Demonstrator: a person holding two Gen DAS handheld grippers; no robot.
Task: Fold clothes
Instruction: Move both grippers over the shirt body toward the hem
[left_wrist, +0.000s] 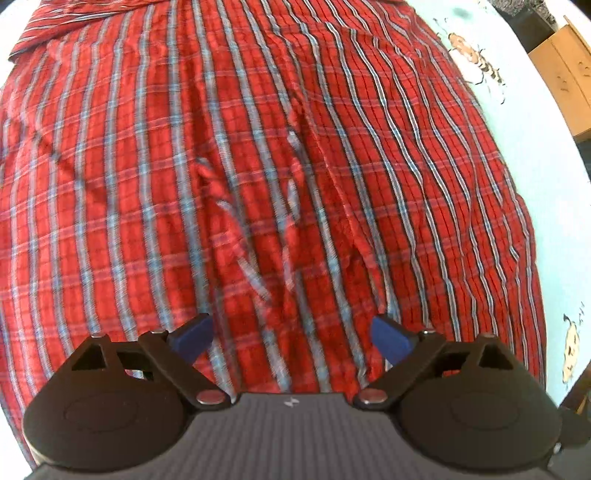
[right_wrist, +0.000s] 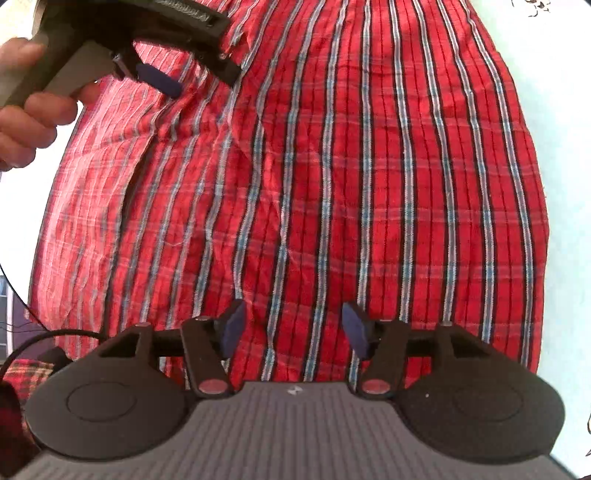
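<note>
A red plaid shirt (left_wrist: 258, 166) with blue, white and black stripes lies spread flat and fills both wrist views (right_wrist: 332, 184). My left gripper (left_wrist: 291, 338) hangs over the cloth, pointing down, its blue pads wide apart with nothing between them. It also shows in the right wrist view's upper left as the left gripper (right_wrist: 159, 79), held by a person's hand (right_wrist: 33, 110). My right gripper (right_wrist: 293, 326) is open above the striped cloth; its pads touch nothing.
The shirt rests on a pale turquoise cover (left_wrist: 532, 155) printed with small cartoon animals (left_wrist: 476, 59). A wooden cabinet (left_wrist: 569, 74) stands beyond its far right edge. A black cable (right_wrist: 44, 338) and a dark plaid cloth (right_wrist: 26, 369) lie at the lower left.
</note>
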